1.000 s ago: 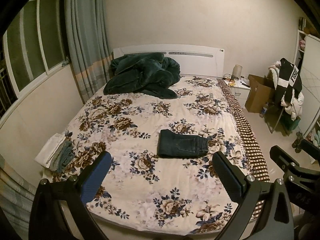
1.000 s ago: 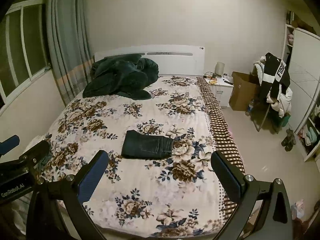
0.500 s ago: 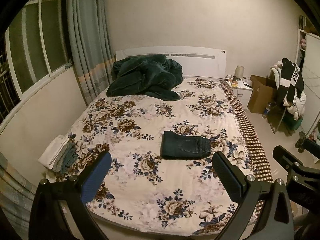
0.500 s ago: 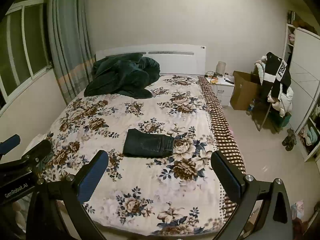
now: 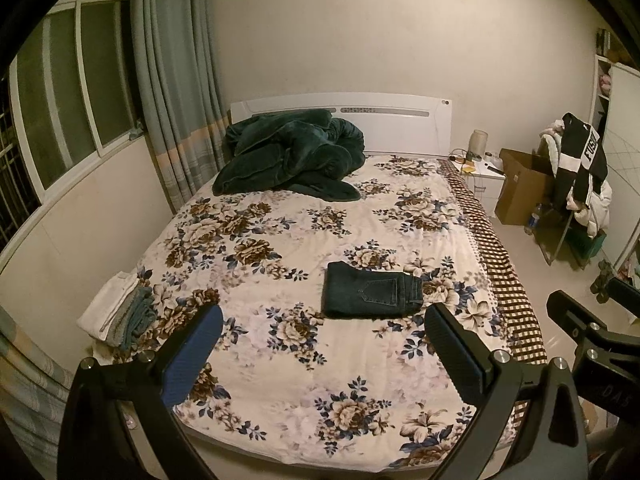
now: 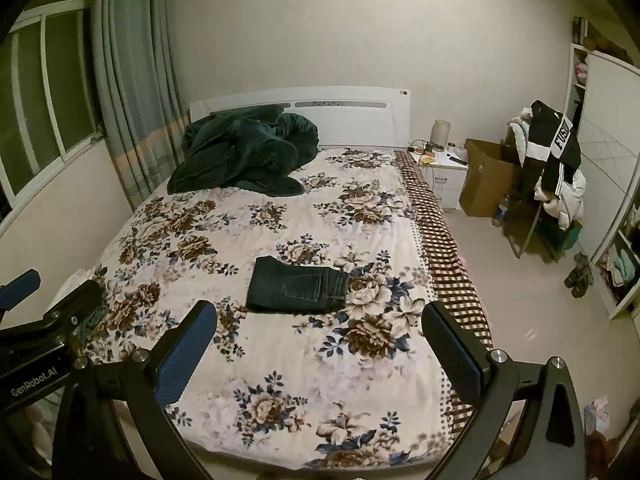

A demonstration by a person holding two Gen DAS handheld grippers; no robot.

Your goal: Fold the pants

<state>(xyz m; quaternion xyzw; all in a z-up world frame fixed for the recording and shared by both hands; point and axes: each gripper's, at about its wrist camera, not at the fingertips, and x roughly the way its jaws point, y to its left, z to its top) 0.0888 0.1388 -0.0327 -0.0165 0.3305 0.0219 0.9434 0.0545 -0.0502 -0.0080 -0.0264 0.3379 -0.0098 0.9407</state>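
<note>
Two grippers hang above the foot of a bed [image 5: 280, 360], and neither touches anything. The left gripper [image 5: 322, 344] has its jaws spread wide with nothing between them, its blue pads [image 5: 192, 356] framing the flowered bedspread. The right gripper [image 6: 320, 340] likewise has its jaws wide apart and holds nothing; in the left wrist view it shows as a black frame at about 4 o'clock, and in the right wrist view the left one shows at about 8 o'clock. The pants [image 5: 370, 290], dark denim, lie folded into a flat rectangle on the bedspread, a little right of the bed's middle, with a back pocket facing up; in the left wrist view they sit just past the centre toward 1 o'clock, well apart from both grippers. In the right wrist view the pants [image 6: 298, 286] lie near the centre, just above the gap between the jaws. A dark green blanket [image 5: 288, 156] is heaped at the head of the bed toward 12 o'clock, against the white headboard [image 5: 400, 124]. A small stack of folded cloths [image 5: 116, 314] rests at the bed's left edge, near 9 o'clock. A cardboard box [image 5: 520, 188] stands on the floor at 2 o'clock, beside a white nightstand [image 5: 484, 180].
</note>
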